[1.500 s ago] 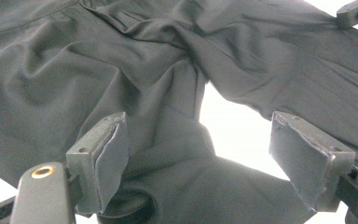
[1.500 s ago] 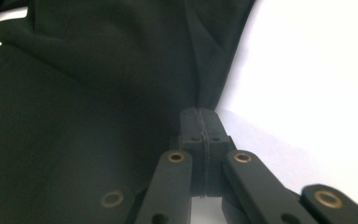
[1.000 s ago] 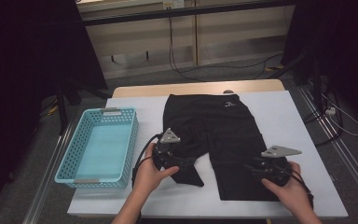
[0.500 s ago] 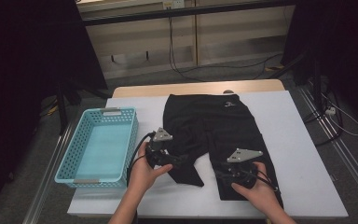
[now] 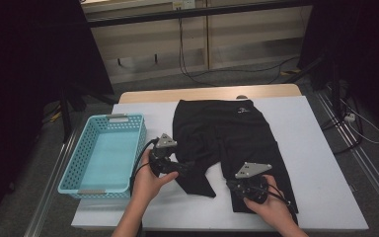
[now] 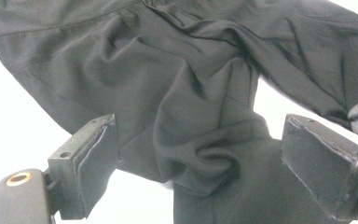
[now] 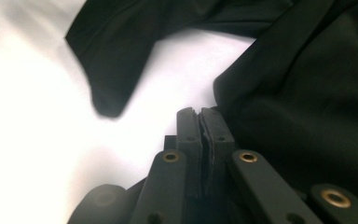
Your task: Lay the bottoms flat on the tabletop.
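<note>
On the black shorts (image 5: 227, 143), left hand-held gripper (image 5: 180, 168) gapes, right hand-held gripper (image 5: 234, 186) pinched closed

The high view is dim with dark surroundings — in both gripper views the white tabletop (image 7: 37, 93) glares, overexposed and softly blurred.

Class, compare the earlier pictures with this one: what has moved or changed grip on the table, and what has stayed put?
The right gripper slid left along the black shorts near hem, and its jaws have just closed; whether cloth is pinched is unclear. The left gripper stayed at the other leg, jaws opening wider. The blue basket and table are unchanged.
</note>
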A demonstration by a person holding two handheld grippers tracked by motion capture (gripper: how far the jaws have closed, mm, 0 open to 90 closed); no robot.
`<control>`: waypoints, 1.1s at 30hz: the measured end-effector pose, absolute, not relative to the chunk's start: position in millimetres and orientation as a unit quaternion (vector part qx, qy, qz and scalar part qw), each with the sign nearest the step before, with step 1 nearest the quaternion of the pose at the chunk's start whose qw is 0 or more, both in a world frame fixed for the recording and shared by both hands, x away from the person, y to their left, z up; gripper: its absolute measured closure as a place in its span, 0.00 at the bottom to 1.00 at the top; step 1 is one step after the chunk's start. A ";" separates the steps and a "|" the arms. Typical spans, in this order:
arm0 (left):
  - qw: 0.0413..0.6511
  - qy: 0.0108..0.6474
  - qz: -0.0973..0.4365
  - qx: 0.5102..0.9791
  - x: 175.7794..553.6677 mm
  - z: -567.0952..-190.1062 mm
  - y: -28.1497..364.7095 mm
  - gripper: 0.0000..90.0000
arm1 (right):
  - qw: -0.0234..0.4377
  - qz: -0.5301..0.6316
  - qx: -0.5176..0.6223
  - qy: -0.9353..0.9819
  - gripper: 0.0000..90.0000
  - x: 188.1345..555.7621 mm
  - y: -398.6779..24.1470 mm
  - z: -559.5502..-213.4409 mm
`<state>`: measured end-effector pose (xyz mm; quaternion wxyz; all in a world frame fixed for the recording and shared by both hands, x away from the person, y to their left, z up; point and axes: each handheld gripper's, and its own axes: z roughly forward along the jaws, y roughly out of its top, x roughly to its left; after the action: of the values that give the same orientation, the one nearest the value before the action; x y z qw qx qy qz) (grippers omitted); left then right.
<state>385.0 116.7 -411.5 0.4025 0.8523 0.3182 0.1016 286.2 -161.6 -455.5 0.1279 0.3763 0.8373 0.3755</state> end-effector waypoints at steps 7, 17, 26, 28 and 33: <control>0.401 0.319 0.101 0.853 385.2 -411.5 117.0 0.14 | 0.111 0.383 0.366 0.841 0.97 274.7 -158.0 -451.8; 0.400 0.319 0.099 0.853 385.2 -411.6 117.8 0.14 | 0.100 0.389 0.365 0.840 0.73 268.4 -159.0 -450.1; 0.402 0.317 0.103 0.853 385.4 -409.1 119.5 0.14 | 0.180 0.381 0.454 0.785 0.60 290.3 -227.9 -437.7; 0.402 0.317 0.104 0.853 385.6 -409.2 119.6 0.14 | 0.205 0.362 0.477 0.775 0.60 295.6 -244.9 -438.5; 0.402 0.318 0.103 0.853 385.7 -409.9 119.5 0.14 | 0.230 0.334 0.529 0.745 0.62 305.7 -280.8 -444.0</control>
<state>385.7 119.5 -409.9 0.4016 0.8527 0.3179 0.1033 305.7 -280.8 -444.0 0.2295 0.5293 0.7455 0.3338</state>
